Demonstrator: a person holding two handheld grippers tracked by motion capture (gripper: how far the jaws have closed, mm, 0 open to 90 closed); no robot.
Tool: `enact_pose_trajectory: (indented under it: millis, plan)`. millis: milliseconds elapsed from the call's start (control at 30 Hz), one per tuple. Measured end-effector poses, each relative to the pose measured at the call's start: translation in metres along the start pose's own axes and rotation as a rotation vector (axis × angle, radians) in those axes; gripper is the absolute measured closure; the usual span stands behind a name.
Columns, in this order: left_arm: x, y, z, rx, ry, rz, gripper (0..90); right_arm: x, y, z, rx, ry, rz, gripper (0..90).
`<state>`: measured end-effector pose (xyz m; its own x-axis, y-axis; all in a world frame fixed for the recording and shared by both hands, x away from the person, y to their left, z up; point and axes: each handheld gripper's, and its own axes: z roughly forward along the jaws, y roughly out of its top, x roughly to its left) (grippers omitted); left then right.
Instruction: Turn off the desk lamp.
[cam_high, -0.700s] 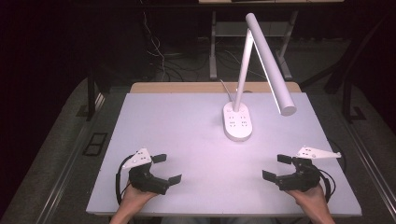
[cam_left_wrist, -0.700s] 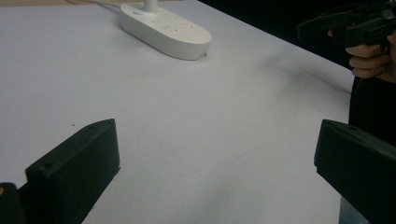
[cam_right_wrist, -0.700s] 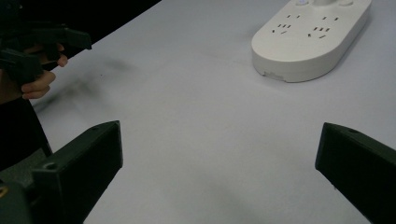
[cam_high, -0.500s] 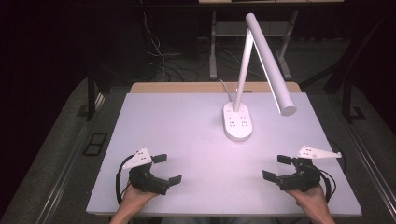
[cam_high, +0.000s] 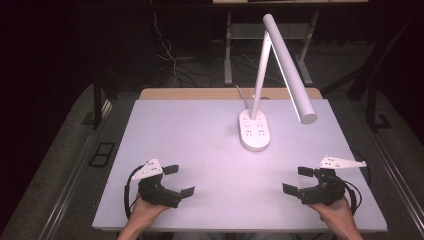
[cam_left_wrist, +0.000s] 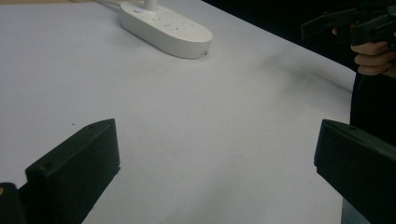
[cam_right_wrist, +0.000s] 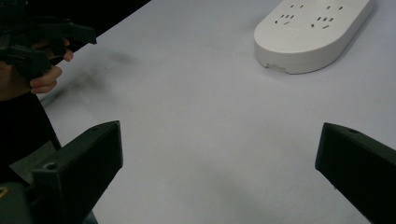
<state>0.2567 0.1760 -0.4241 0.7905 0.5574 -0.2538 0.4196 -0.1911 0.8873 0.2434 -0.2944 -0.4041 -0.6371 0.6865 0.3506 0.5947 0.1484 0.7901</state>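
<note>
Lamp: it stands on the far half of the desk, right of centre, well apart from both tongs. It is the one item on the desk besides the tongs.

Nearest, at the desk's front edge, the left tongs sit at the left, held in the person's left hand. Jaws stand wide apart, released, grasping nothing. A grey three-cornered plate tops them and a black cable loops beside them. In the left gripper view the left tongs show bare desk surface between the two black jaws.

At the front right, the right tongs sit in the right hand, jaws likewise spread and holding nothing (own grey plate on top). In the right gripper view the right tongs frame bare desk; the left hand shows at upper left.

Farther back, the lamp's white oval base lies flat on the desk. Its top carries groups of socket slots, empty as far as can be seen. The base shows those slots in the right gripper view; the base sits at the top of the left gripper view. A white stem rises from the base's far end, and a long white head slopes down to the right.

Beyond the desk, the floor and some cables lie in dim light.
</note>
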Motion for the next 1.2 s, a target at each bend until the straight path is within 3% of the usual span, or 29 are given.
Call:
enact_pose_trajectory:
  millis: [533,967,1200]
  plan:
    - [0.001,-0.001,-0.001,0.001,0.012,-0.004,0.0,-0.002,0.014,-0.003,0.026,0.014,0.006,0.7]
    - [0.000,-0.001,-0.002,-0.003,0.016,0.001,0.0,-0.004,0.038,-0.005,0.018,0.004,-0.033,0.8]
    - [0.000,-0.001,-0.002,-0.003,0.019,-0.004,0.0,-0.006,0.053,0.001,0.042,0.010,-0.045,0.8]
